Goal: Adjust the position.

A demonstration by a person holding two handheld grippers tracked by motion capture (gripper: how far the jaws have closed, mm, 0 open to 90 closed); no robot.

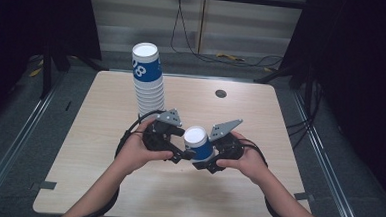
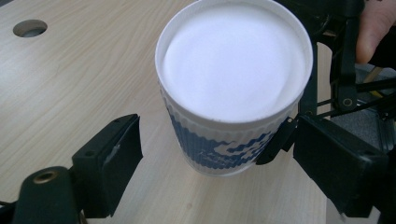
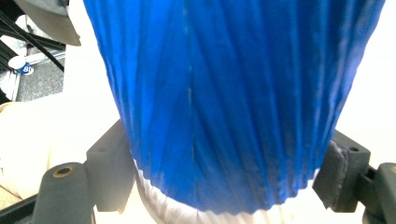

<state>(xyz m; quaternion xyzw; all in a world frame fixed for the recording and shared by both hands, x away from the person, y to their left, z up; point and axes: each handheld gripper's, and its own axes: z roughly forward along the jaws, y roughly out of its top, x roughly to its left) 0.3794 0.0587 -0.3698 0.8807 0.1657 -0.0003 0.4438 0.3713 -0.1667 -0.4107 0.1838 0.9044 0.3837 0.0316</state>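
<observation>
The bench (image 1: 103,159) is pale wood with a round hole (image 1: 221,93) near its far edge, and it stands on grey floor between dark curtains. A tall stack of blue and white cups (image 1: 147,81) rises at the far left of the bench. At the near middle, the right tongs (image 3: 224,172) are clenched on a single cup (image 1: 197,144), both jaws pressing its ribbed blue wall. The left tongs (image 2: 210,158) stand wide open around this cup; one jaw seems to touch it.
</observation>
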